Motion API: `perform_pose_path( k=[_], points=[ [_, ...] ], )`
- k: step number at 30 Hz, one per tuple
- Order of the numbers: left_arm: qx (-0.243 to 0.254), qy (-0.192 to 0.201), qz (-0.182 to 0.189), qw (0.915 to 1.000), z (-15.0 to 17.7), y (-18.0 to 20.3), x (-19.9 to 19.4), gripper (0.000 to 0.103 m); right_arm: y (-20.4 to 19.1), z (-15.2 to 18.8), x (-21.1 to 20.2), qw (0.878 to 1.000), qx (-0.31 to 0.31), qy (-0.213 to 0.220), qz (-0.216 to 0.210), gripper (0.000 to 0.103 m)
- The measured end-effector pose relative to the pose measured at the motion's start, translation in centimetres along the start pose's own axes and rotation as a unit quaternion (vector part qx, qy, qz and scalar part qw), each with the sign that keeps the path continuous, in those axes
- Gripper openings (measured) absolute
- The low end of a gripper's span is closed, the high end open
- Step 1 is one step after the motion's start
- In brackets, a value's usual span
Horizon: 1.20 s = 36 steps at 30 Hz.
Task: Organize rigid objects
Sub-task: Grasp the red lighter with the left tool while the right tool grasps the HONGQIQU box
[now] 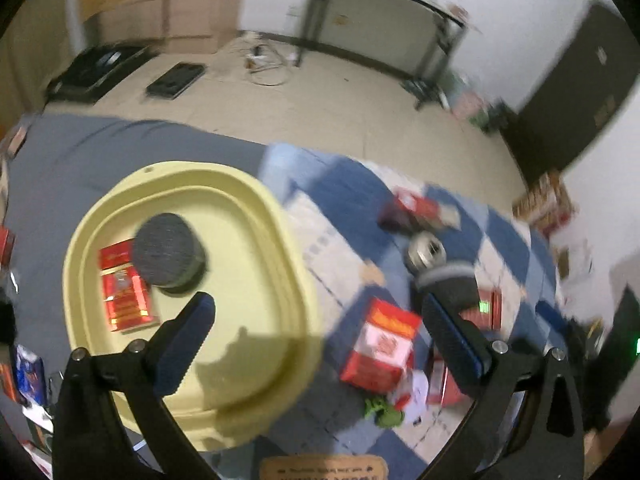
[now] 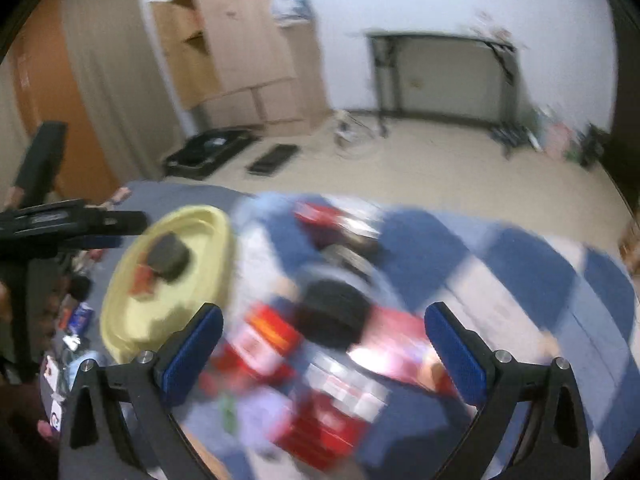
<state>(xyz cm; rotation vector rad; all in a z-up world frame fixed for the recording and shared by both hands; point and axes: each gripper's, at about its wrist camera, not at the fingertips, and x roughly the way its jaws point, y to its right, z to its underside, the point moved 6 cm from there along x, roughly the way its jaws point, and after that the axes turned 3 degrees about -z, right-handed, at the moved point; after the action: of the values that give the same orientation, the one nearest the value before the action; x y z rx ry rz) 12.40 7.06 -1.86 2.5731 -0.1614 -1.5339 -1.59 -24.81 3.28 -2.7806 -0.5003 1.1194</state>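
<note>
Fingers (image 1: 188, 332) apart w/ nothing between, over checkered cloth (image 1: 348, 184), beige floor (image 1: 320, 96).

A pale yellow oval basin (image 1: 280, 264) sits on the bed. Inside it a red and gold box (image 1: 124, 292) lies flat, and a dark grey round speaker (image 1: 168, 252) sits beside it, overlapping the box's upper corner. Outside the basin, on the blue checked blanket (image 1: 348, 192), a red and white box (image 1: 382, 346) lies tilted, with a silver round tin (image 1: 426, 250) and another red box (image 1: 412, 210) farther off. In the right wrist view these loose items are heavily blurred.
</note>
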Motion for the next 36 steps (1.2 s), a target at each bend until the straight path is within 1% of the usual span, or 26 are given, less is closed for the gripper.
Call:
perform_pose_path(
  k=[2, 4, 6, 8, 9, 12, 13, 15, 17, 19, 20, 21, 22, 23, 26, 27, 28, 29, 30, 31, 33, 34, 36],
  points=[
    [0.044, -0.019, -0.007, 0.9988, 1.1, 1.9, 1.0, 0.103, 2.4, 1.7, -0.3, 0.999, 0.026, -0.016, 0.012, 0.103],
    [0.078, -0.031, -0.006, 0.9965, 2.4, 3.3, 1.5, 0.103, 3.4, 3.4, -0.4, 0.998, 0.047, -0.027, 0.011, 0.103],
    [0.117, -0.049, -0.004, 0.9918, 3.8, 4.4, 2.2, 0.103, 3.7, 4.7, -0.3, 0.997, 0.071, -0.032, -0.004, 0.103],
    [0.139, -0.069, -0.014, 0.9878, 4.6, 5.1, 2.9, 0.102, 3.8, 5.7, 0.1, 0.994, 0.1, -0.041, -0.021, 0.103],
    [0.148, -0.08, -0.01, 0.9857, 5.1, 5.4, 3.2, 0.102, 3.6, 5.6, 0.7, 0.993, 0.106, -0.043, -0.028, 0.103],
    [0.174, -0.098, 0.009, 0.9798, 6.4, 6.3, 3.7, 0.1, 2.1, 5.2, 2.4, 0.992, 0.1, -0.061, -0.04, 0.103],
    [0.183, -0.104, 0.012, 0.9776, 6.7, 6.6, 3.8, 0.096, 1.7, 5.2, 2.9, 0.992, 0.099, -0.064, -0.042, 0.103],
    [0.191, -0.114, 0.022, 0.9747, 7.0, 6.9, 4.1, 0.09, 0.9, 5.2, 3.4, 0.992, 0.099, -0.06, -0.048, 0.103],
    [0.196, -0.122, 0.027, 0.9725, 7.4, 7.2, 4.5, 0.086, 0.7, 5.0, 3.8, 0.993, 0.093, -0.059, -0.044, 0.103],
    [0.203, -0.142, 0.033, 0.9684, 8.0, 7.1, 5.1, 0.077, 1.1, 5.2, 5.0, 0.993, 0.094, -0.066, -0.041, 0.102],
    [0.205, -0.149, 0.031, 0.9668, 8.2, 7.2, 5.2, 0.075, 1.4, 5.3, 5.5, 0.992, 0.1, -0.07, -0.039, 0.102],
    [0.21, -0.154, 0.028, 0.9651, 8.4, 7.3, 5.4, 0.07, 1.7, 5.2, 5.8, 0.99, 0.11, -0.072, -0.042, 0.102],
    [0.212, -0.158, 0.034, 0.9638, 8.7, 7.4, 5.5, 0.066, 1.4, 5.2, 6.2, 0.989, 0.116, -0.074, -0.044, 0.102],
    [0.213, -0.161, 0.044, 0.9628, 8.8, 7.8, 5.6, 0.065, 1.5, 5.2, 6.6, 0.988, 0.122, -0.078, -0.045, 0.102],
    [0.214, -0.161, 0.053, 0.9621, 8.8, 8.3, 5.9, 0.065, 1.3, 5.4, 7.5, 0.986, 0.127, -0.093, -0.047, 0.097],
    [0.209, -0.163, 0.056, 0.9627, 8.7, 8.3, 6.1, 0.064, 1.1, 5.4, 8.0, 0.986, 0.125, -0.1, -0.047, 0.092],
    [0.202, -0.167, 0.061, 0.9631, 8.7, 8.3, 6.4, 0.059, 1.0, 5.4, 8.4, 0.986, 0.119, -0.107, -0.045, 0.085],
    [0.198, -0.172, 0.063, 0.9631, 8.7, 8.4, 6.8, 0.055, 0.9, 5.4, 8.8, 0.986, 0.114, -0.111, -0.042, 0.084],
    [0.198, -0.175, 0.061, 0.9626, 8.7, 8.3, 7.1, 0.046, 0.8, 5.4, 8.9, 0.987, 0.11, -0.112, -0.038, 0.082],
    [0.198, -0.18, 0.058, 0.962, 8.9, 8.3, 7.5, 0.034, 0.8, 5.4, 9.1, 0.987, 0.109, -0.111, -0.038, 0.077],
    [0.195, -0.178, 0.056, 0.9629, 8.7, 8.2, 7.7, 0.027, 1.0, 5.2, 9.2, 0.988, 0.108, -0.108, -0.038, 0.069],
    [0.193, -0.176, 0.06, 0.9634, 8.7, 8.3, 7.6, 0.02, 1.2, 5.2, 9.1, 0.987, 0.109, -0.107, -0.041, 0.065],
    [0.19, -0.172, 0.07, 0.9641, 8.5, 8.7, 7.4, 0.014, 1.6, 5.1, 8.9, 0.987, 0.117, -0.103, -0.047, 0.061]
  ],
)
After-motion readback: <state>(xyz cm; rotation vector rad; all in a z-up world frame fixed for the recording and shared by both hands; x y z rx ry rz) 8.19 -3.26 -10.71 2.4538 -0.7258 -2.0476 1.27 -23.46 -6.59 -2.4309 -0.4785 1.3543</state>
